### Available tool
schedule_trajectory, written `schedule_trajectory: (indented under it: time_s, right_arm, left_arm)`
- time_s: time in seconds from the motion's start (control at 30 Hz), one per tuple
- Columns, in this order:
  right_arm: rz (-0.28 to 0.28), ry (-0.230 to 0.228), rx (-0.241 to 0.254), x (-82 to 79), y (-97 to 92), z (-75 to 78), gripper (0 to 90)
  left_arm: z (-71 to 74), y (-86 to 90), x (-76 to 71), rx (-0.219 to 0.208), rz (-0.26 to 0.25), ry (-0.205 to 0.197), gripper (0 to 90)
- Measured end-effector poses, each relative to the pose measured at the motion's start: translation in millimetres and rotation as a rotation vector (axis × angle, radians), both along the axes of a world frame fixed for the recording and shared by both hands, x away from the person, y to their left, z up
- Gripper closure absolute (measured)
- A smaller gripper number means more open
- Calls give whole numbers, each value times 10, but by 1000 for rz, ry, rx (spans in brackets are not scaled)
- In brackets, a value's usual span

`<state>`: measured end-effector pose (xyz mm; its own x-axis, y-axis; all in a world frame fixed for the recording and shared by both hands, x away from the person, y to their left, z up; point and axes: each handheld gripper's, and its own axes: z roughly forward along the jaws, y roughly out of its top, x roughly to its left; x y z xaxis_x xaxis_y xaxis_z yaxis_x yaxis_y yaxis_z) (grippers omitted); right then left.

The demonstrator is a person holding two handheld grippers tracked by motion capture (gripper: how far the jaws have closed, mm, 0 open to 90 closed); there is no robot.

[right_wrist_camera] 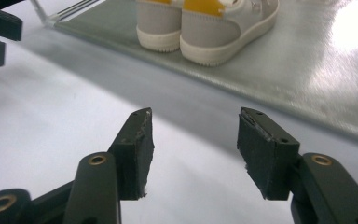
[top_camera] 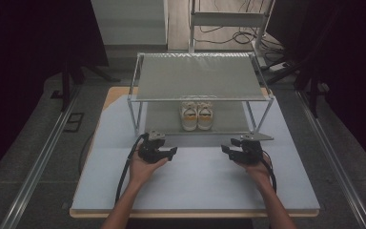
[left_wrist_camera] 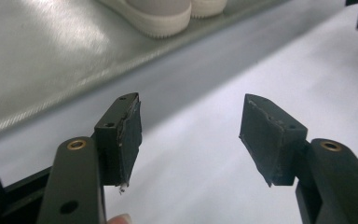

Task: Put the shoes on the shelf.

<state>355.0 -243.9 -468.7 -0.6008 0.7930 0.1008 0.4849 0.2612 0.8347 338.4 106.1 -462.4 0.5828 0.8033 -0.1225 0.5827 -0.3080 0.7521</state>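
**Both tools released in front of the rack, shoes on the lower shelf**

The bench (top_camera: 195,186) has a broad bare stretch between the rack's front edge and the near edge, and both hands sit in that open strip. The left tool (top_camera: 171,153) and the right tool (top_camera: 225,149) point inward toward each other, well apart, with free surface between them. Each is released: in the left gripper view the pads (left_wrist_camera: 130,140) stand wide with nothing but bench between them, and the right gripper view shows the same gap between its fingers (right_wrist_camera: 140,154).

The pair of shoes (top_camera: 197,116) stands side by side, touching, heels toward the person, on the lower shelf (top_camera: 162,119) of the metal rack (top_camera: 198,76), about midway along it and between the two tools.

The top shelf overhangs the shoes, and the rack's front legs (top_camera: 133,117) flank the opening, so the way in is low and from the front. A cable (top_camera: 124,171) trails from the left tool along the forearm. Beyond the bench, rails and cords lie on the floor.
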Motion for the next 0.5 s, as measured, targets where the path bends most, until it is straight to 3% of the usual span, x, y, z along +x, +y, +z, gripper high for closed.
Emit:
schedule_trajectory:
  time_s: [0.5]
  right_arm:
    - [-38, 11, -11, -463, -461, -174, 442]
  left_arm:
    - [-232, 529, -505, 1, 60, 17, 372]
